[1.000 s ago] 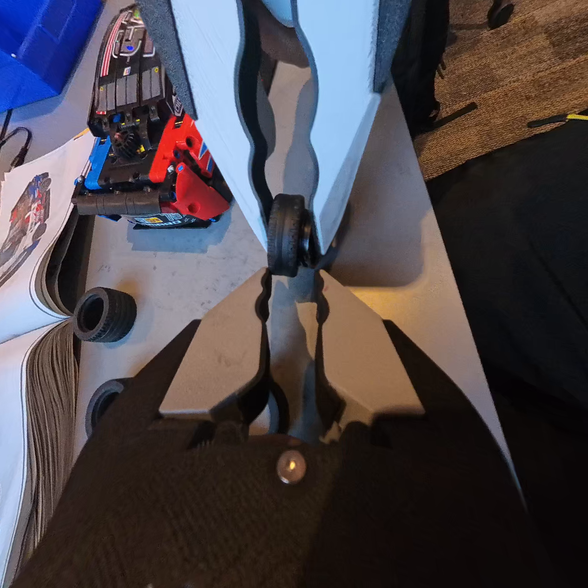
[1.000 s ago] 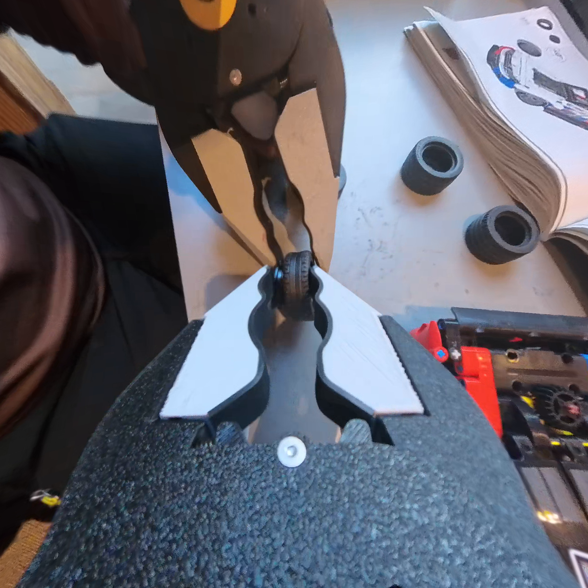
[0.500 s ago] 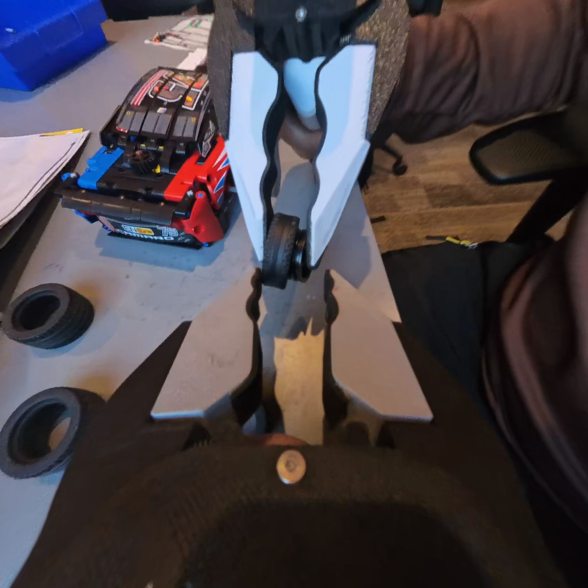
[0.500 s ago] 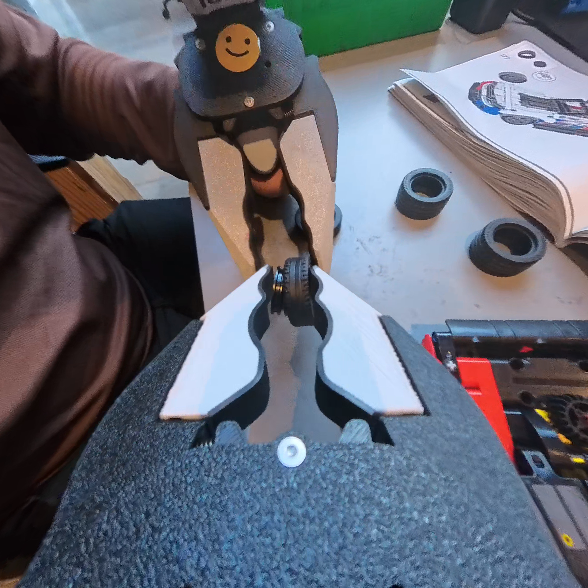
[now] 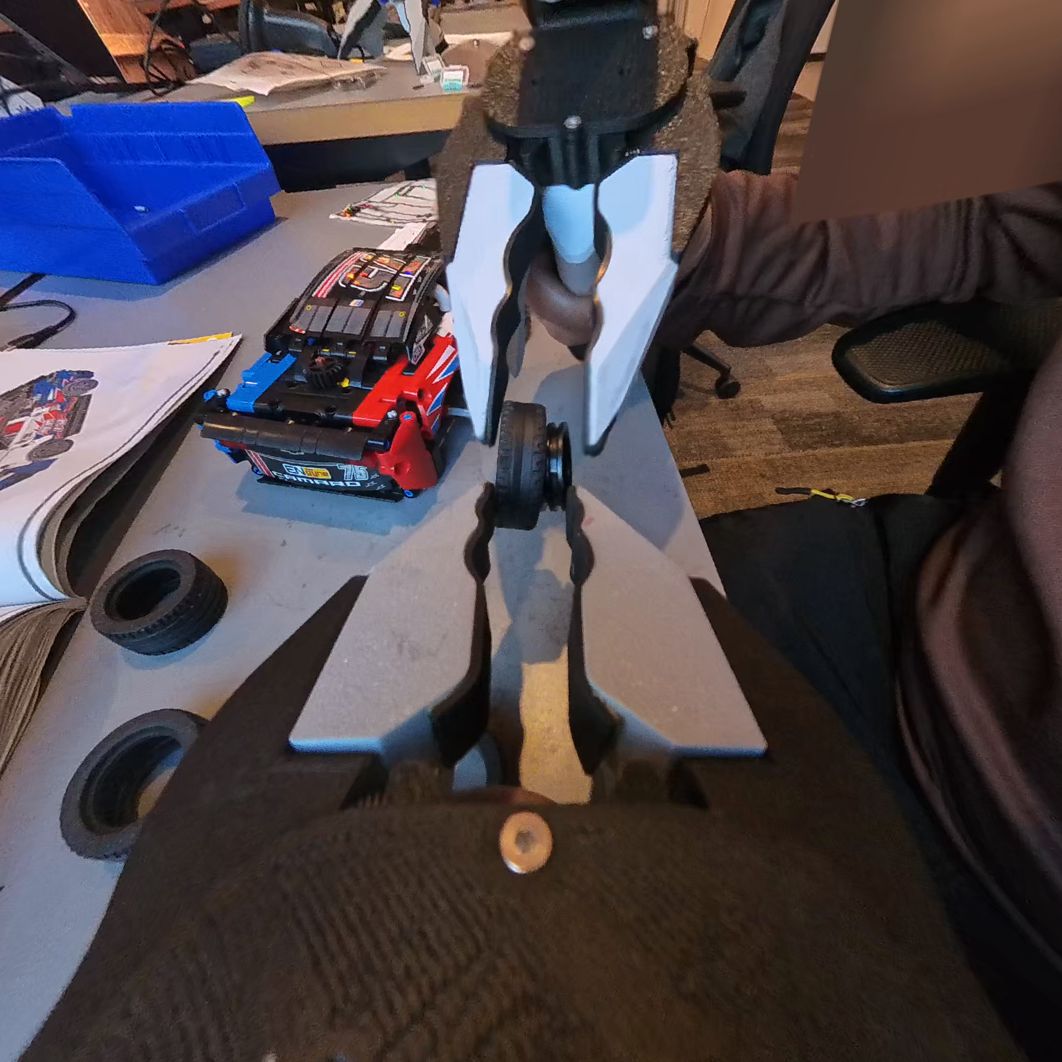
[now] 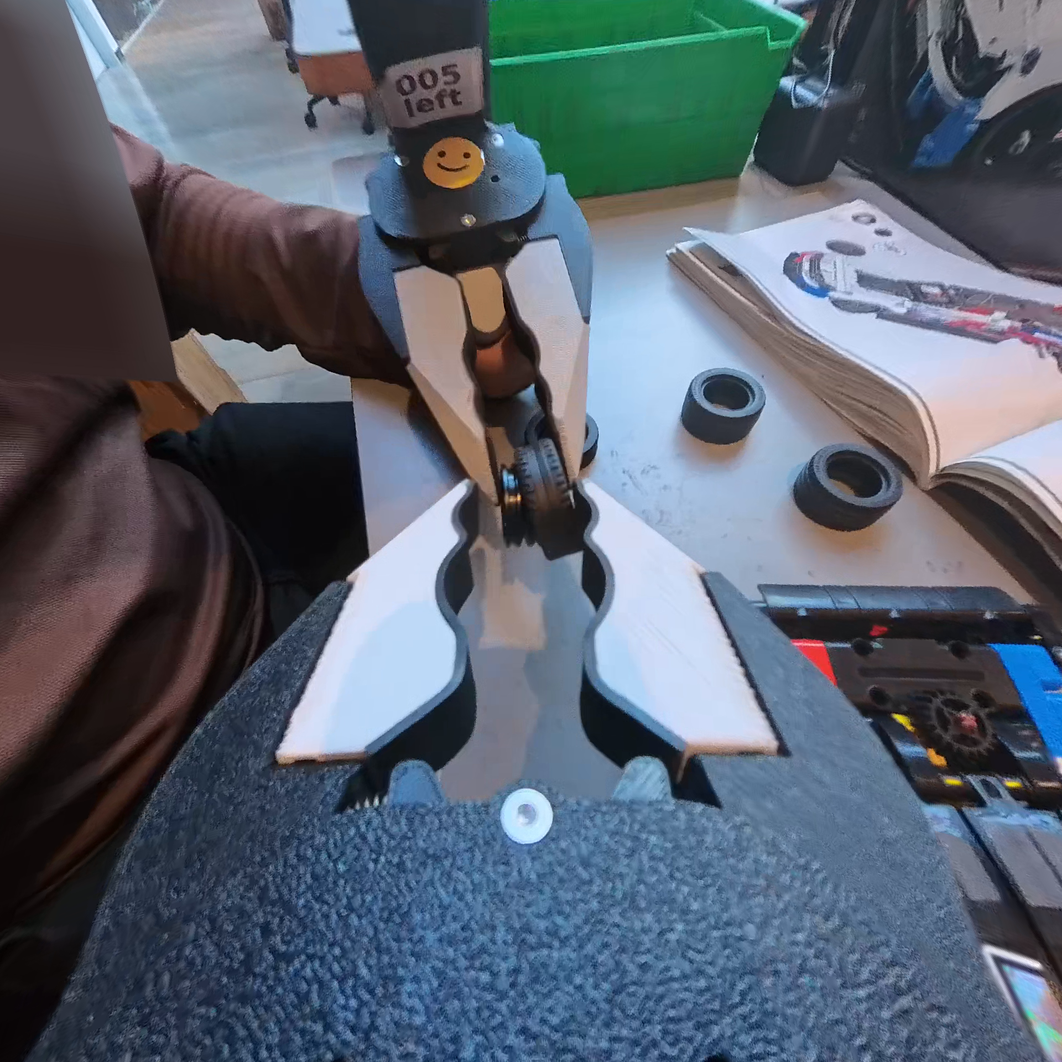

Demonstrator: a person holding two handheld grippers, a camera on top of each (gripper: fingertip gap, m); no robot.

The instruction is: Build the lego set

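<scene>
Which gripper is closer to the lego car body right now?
Right. The right gripper hangs just beside the lego car. The left gripper meets it tip to tip from farther back, alongside the loose tyres.

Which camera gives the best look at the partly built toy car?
The left wrist view. There the toy car sits whole on the table, showing its black roof, blue and red sides and rear end. The right wrist view catches only a cropped piece of the toy car at the right edge, partly behind the right gripper.
</scene>
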